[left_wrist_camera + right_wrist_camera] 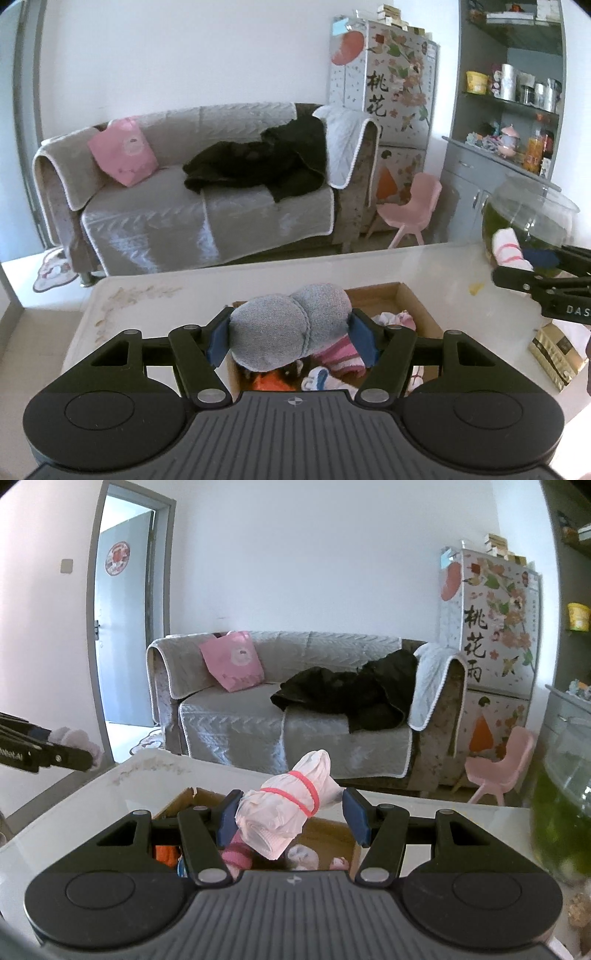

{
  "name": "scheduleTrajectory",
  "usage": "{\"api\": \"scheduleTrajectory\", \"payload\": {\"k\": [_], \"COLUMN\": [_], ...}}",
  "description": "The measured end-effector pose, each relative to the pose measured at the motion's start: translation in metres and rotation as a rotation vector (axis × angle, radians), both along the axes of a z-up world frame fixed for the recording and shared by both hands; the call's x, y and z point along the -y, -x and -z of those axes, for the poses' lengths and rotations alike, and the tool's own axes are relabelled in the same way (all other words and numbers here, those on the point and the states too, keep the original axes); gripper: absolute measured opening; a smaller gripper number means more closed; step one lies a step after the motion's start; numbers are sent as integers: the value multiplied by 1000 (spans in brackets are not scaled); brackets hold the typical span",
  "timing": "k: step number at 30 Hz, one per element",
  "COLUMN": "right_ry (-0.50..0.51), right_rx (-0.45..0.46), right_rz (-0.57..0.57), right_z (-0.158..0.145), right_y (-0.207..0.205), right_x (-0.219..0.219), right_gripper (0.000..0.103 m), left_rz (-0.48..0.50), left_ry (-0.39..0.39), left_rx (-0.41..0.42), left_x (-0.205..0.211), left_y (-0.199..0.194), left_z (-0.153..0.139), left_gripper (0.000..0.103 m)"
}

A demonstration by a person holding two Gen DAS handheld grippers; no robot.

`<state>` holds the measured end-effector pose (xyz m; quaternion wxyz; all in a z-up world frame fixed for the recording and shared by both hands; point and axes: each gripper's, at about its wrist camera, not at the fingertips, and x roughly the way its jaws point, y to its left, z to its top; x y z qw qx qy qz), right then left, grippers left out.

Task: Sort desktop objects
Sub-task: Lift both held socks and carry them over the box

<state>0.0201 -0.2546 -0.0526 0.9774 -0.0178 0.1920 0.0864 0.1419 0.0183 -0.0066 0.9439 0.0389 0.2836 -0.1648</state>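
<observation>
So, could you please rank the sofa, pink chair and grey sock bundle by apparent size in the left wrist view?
1. Sofa.
2. Grey sock bundle, enlarged by nearness in the left claw.
3. Pink chair, though distance makes this unsure.

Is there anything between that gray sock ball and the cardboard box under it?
Nothing visible. The left gripper holds the gray sock ball directly above the open cardboard box, which already contains other rolled socks.
</observation>
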Motion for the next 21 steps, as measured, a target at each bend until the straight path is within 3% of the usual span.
{"api": "scheduleTrajectory", "payload": {"k": [10,21], "right_ry": [7,18], "right_rx": [-70,-214], "right_rz": [-40,-42], "right_z": [13,52], "right_y": [-44,-96], "right_x": [-11,-18], "right_gripper": [55,55], "left_rz": [-4,-1], "left_ry": [-30,-86], "left_rx": [-89,-209], "left_x": [19,30], "left_y": [-59,-123], "left_z": [39,100], "left_gripper": [71,71]}}
